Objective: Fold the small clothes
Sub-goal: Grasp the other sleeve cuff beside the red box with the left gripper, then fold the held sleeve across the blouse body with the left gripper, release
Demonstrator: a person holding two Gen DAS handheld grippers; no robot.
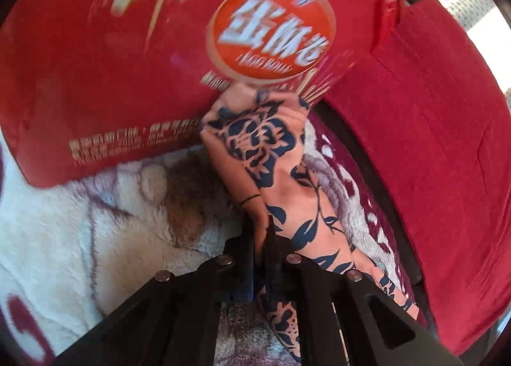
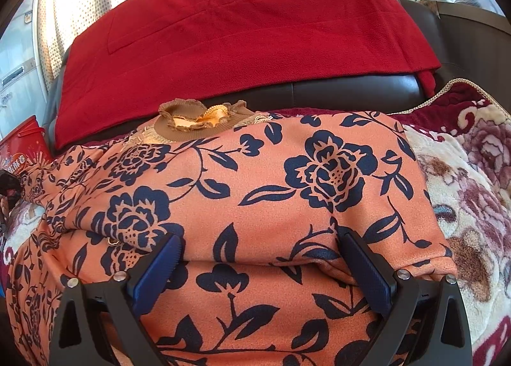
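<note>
An orange garment with dark blue flowers (image 2: 255, 193) lies spread on a plush floral blanket (image 2: 472, 193), its brown ruffled collar (image 2: 194, 120) at the far side. My right gripper (image 2: 258, 248) is open, its blue-padded fingers (image 2: 159, 267) resting apart on the cloth near a fold edge. My left gripper (image 1: 260, 232) is shut on the garment's sleeve (image 1: 271, 155), which stretches away from the fingers toward a red box.
A red snack box (image 1: 127, 56) with Chinese lettering stands close ahead of the left gripper; it also shows at the far left of the right view (image 2: 22, 149). A red cloth (image 2: 242, 37) drapes a dark leather sofa back (image 2: 351, 88). Dotted curtains hang behind.
</note>
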